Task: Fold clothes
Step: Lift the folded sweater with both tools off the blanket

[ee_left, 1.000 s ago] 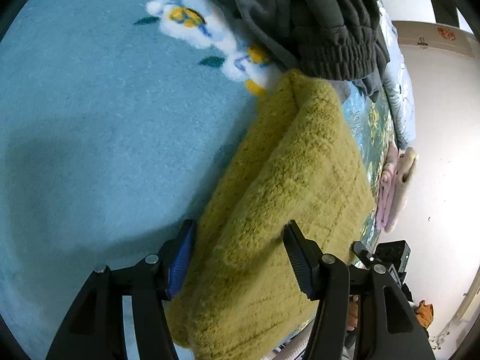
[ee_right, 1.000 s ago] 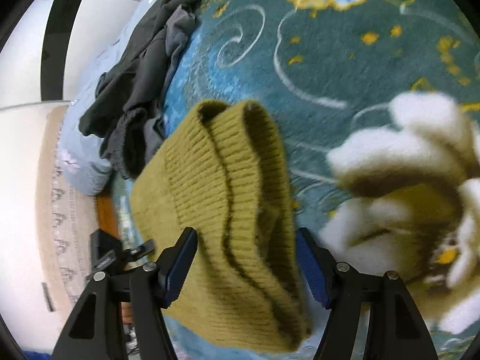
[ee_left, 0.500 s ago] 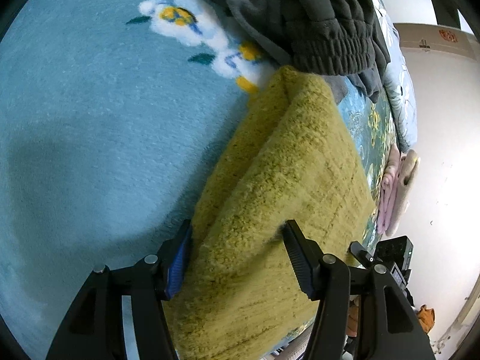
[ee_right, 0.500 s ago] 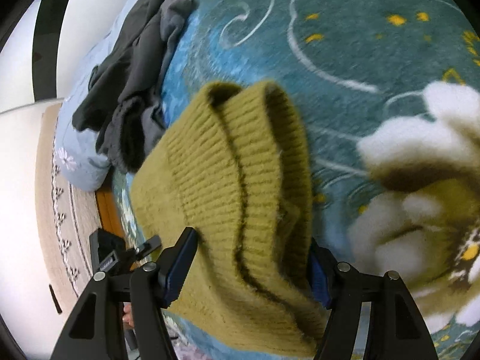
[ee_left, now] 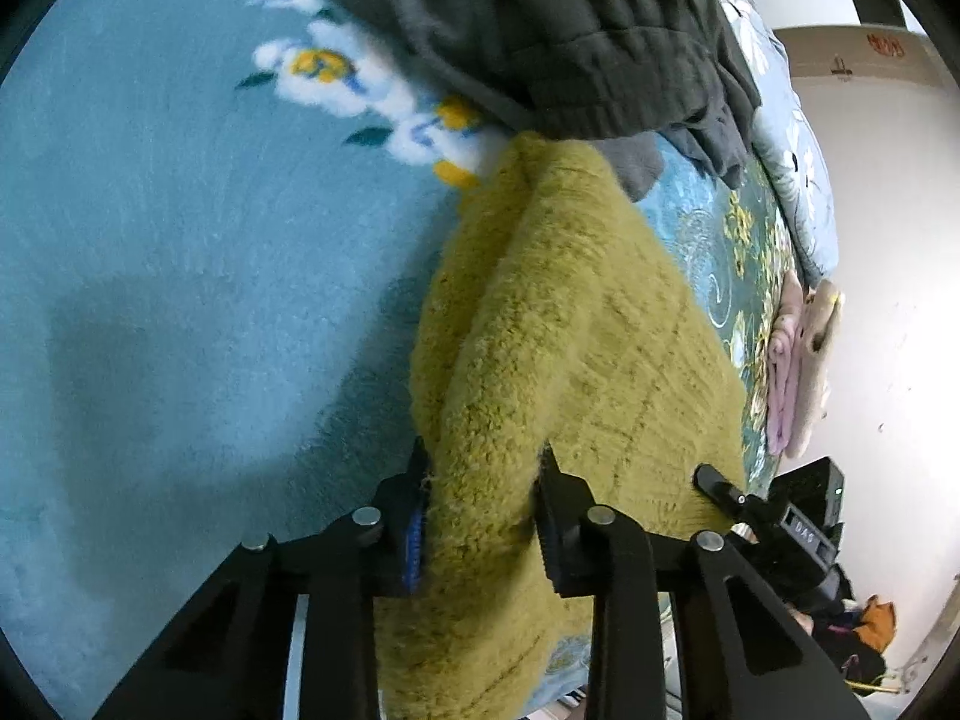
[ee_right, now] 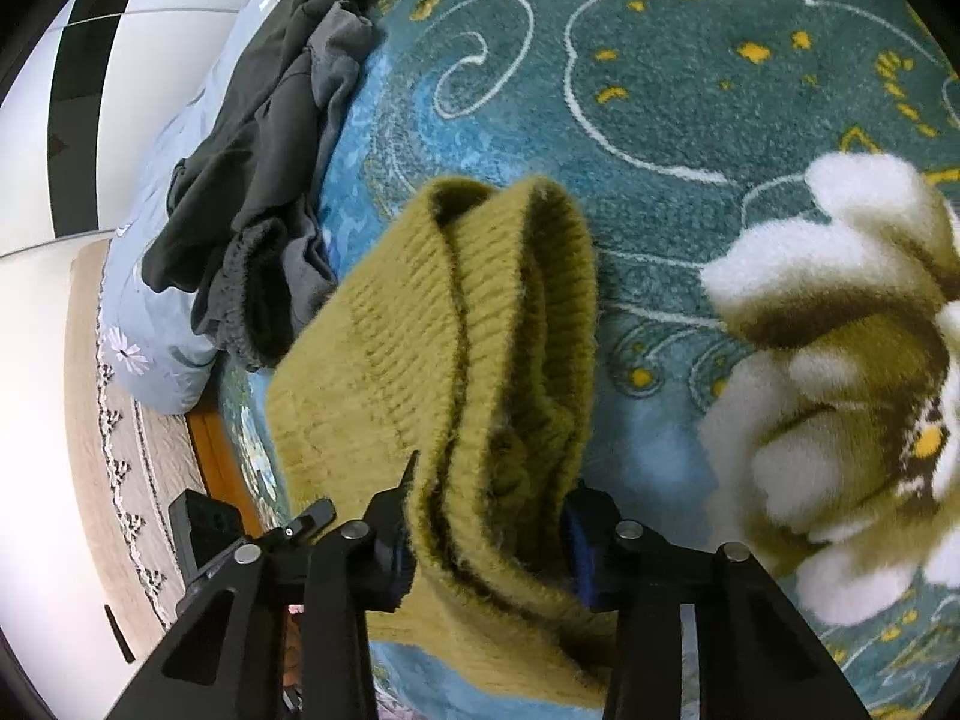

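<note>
Fingers of both the left gripper (ee_left: pixel 483 495) and right gripper (ee_right: pixel 489 516) are closing, pinching the fuzzy olive-green knitted sweater (ee_left: pixel 570 324); lift both ends evenly, keeping layers aligned.

Open room: bare teal blanket (ee_left: pixel 180 300) left of the sweater (ee_left: pixel 570 330).
Blocked ahead: dark grey clothes (ee_left: pixel 540 30) heaped at the sweater's far end.

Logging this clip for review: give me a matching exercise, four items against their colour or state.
Items:
1. knitted sweater
2. crumpled trousers
3. blanket
4. folded towels

Descriptions:
A. dark grey, heaped
B. teal, flowered
C. olive yellow, gripped at both ends
D. pink and cream, stacked at the bed edge

Pairs: 1-C, 2-A, 3-B, 4-D
</note>
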The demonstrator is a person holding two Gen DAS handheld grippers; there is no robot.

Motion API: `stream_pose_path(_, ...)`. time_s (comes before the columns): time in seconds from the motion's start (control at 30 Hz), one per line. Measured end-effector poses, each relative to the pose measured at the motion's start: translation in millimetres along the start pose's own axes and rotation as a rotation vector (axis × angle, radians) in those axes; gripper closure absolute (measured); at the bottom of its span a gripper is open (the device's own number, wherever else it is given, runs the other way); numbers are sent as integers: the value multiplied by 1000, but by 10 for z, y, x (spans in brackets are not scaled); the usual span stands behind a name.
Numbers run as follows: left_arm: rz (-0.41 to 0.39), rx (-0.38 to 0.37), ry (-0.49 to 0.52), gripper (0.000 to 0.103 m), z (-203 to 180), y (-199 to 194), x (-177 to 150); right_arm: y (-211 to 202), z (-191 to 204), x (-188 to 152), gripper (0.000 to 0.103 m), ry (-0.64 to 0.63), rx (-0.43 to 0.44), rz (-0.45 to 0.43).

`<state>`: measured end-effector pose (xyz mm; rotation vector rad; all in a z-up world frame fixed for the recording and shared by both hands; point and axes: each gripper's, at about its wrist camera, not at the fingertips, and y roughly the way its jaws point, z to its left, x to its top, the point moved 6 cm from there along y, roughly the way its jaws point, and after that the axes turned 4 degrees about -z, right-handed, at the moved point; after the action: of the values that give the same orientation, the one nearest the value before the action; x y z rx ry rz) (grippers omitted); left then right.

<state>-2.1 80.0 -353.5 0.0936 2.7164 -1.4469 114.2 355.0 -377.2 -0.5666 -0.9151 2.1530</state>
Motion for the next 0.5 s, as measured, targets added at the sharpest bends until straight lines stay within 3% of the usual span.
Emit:
stream_pose_path(0.1,-8,-3,13,74,44,-180,-83,-86,137,-26,63,-2,6,-5)
stream_pose_path(0.27,-2,-6,43,74,-455,-95,-46,-334,342,-147,63,-14,-5,-12)
stream_pose_path(0.5,-1,-38,68,74,-587,-568,-410,-941,513,-451,64,-32,-24,-35)
